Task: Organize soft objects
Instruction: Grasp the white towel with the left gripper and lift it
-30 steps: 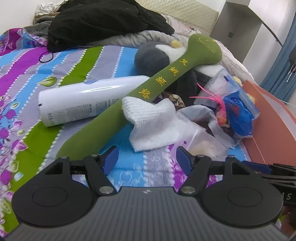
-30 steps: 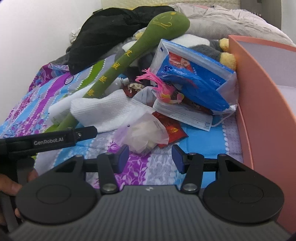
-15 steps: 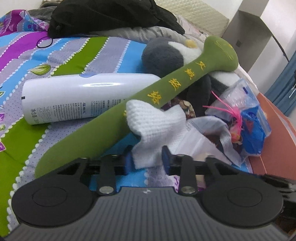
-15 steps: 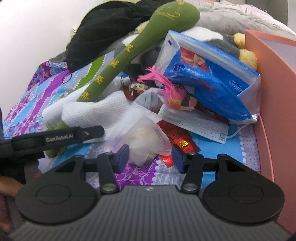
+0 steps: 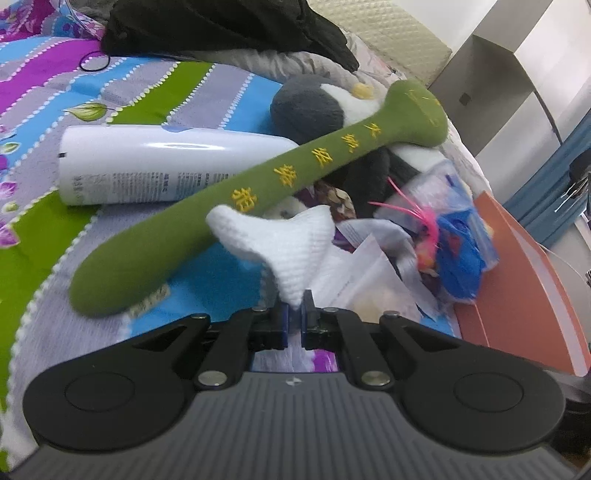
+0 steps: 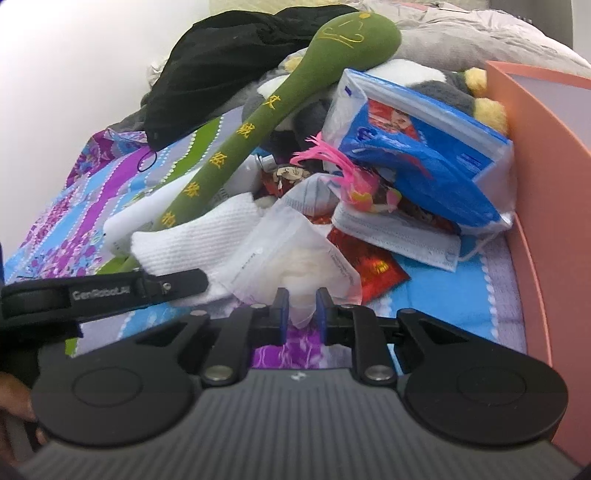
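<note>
In the left wrist view, the left tool [image 5: 294, 314] is closed on a corner of the white cloth [image 5: 284, 243]; the blue pads pinch the lowest tip of the cloth, and the rest of it spreads upward and leans against the green plush stick [image 5: 236, 199]. This stick lies diagonally on the bed [image 5: 48, 236], on the striped flowery sheet, with its round head resting on a grey and white plush toy [image 5: 314, 107]. A white bottle [image 5: 155, 164] lies on its side behind the stick, toward the left edge of the bed. A black garment [image 5: 221, 26] is heaped at the far end of the bed. To the right of the cloth there is a pile of plastic bags [image 5: 454, 236], and beside it an orange box [image 5: 524, 295] stands at the right edge of the bed. In the right wrist view, the right tool [image 6: 301, 308] is closing, and the lower end of a clear plastic pouch [image 6: 295, 258] with something pale inside is between its pads and appears pinched. The pouch lies on the bed [image 6: 436, 291] just beside the white cloth [image 6: 199, 236]. The left tool [image 6: 177, 282] comes in from the left and touches the cloth. Behind the pouch are a face mask [image 6: 399, 236], a red packet [image 6: 369, 266] and a blue and white bag [image 6: 424, 147], which leans close to the orange box [image 6: 546, 206].
</note>
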`<state>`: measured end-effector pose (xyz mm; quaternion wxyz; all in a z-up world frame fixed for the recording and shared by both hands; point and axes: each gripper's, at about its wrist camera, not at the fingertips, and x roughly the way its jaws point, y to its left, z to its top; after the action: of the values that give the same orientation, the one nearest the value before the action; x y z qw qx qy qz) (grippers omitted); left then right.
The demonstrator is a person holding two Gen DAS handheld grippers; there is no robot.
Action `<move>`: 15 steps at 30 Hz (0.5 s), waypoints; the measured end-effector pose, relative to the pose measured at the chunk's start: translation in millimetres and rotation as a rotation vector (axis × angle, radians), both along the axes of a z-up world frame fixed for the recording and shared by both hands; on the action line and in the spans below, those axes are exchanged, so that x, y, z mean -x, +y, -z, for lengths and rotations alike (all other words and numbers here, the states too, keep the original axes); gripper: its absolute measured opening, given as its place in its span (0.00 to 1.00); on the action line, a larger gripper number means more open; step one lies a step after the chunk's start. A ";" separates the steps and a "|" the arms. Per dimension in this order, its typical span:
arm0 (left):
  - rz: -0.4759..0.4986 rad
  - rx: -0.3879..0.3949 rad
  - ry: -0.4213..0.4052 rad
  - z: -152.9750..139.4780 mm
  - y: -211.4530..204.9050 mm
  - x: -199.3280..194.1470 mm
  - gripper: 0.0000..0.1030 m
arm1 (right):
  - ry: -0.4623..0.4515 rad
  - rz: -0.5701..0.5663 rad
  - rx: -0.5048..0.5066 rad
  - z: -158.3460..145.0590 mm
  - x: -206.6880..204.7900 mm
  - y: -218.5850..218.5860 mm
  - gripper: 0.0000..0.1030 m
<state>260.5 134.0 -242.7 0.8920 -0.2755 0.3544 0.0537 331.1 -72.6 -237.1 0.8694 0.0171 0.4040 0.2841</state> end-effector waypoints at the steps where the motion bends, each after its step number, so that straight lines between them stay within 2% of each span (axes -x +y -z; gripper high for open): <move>1: 0.000 0.006 0.002 -1.6 -1.5 5.1 0.07 | 0.000 0.002 -0.002 -1.6 4.0 -3.2 0.18; 15: 0.039 0.029 0.032 -30.1 -37.8 78.0 0.07 | -0.021 0.041 0.045 -22.5 75.7 -55.3 0.15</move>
<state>182.5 96.2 -212.6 0.8830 -0.2807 0.3744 0.0356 255.3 -127.9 -214.6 0.8795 0.0030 0.4004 0.2571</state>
